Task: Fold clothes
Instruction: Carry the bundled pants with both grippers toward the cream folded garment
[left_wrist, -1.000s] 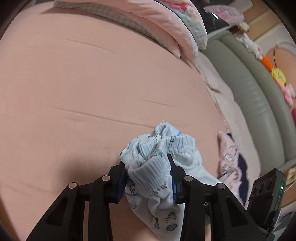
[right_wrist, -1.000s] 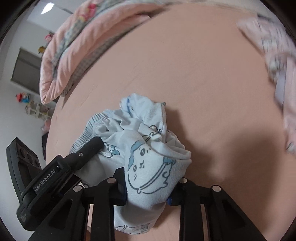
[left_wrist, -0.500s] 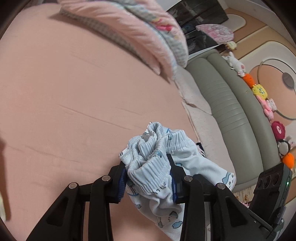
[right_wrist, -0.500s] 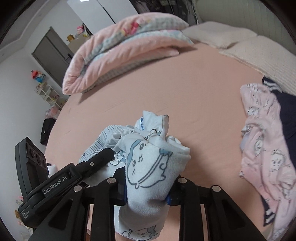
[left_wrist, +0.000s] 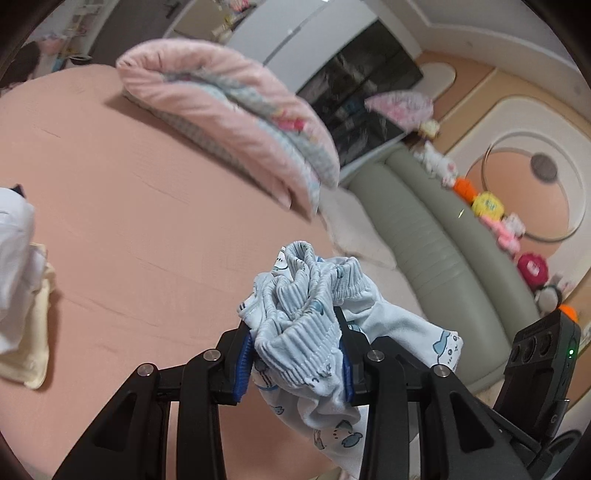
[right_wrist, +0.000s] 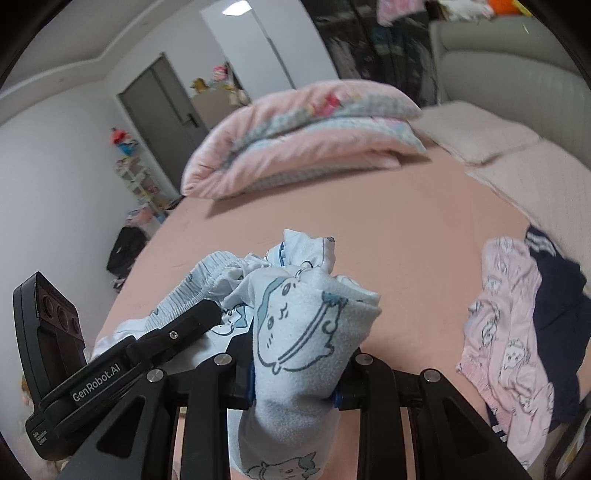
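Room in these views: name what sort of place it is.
Most likely a bedroom: a wide bed under a pink sheet, a folded pink quilt at its far end, and a padded grey-green headboard lined with plush toys.

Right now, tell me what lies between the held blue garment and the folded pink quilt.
Only bare pink sheet between blue garment and quilt, shown in the right wrist view.

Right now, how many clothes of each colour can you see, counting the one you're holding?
Light blue garment, held by left gripper and right gripper: 1
Pink garment: 1
Navy garment: 1
White garment: 1
Cream garment: 1
Total: 5
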